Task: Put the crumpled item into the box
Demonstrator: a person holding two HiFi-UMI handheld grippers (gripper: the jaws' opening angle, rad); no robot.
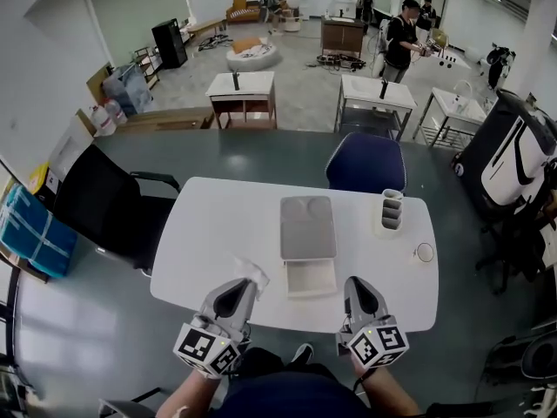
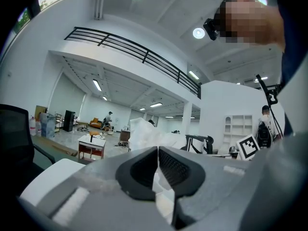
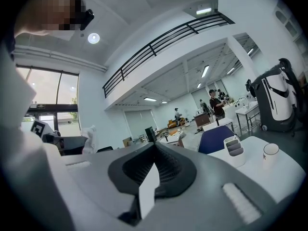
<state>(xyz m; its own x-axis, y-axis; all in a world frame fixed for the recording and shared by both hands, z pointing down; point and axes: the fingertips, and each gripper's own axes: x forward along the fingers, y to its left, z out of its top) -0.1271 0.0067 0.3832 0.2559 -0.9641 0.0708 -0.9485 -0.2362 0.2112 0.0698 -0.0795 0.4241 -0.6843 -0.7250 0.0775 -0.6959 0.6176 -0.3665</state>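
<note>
Head view gives us the relation that matters: the crumpled white paper sits at the tips of the left gripper, and the open white box lies just to the right of it on the white table, near our edge. We judge the coming move to be a short carry rightward over the box's left rim. The left gripper view shows those jaws pinched on the paper, most of which bunches up above the tips with no clear long axis. The box and the grey lid touching its far side together run lengthwise away from us. The right gripper hovers just beside the box's right edge. In the right gripper view its jaws are together, and a flat white sliver shows in the seam below the tips; we cannot tell what it is. We count one crumpled paper, one box, one lid, two grippers, one desk organizer and one small cup.
</note>
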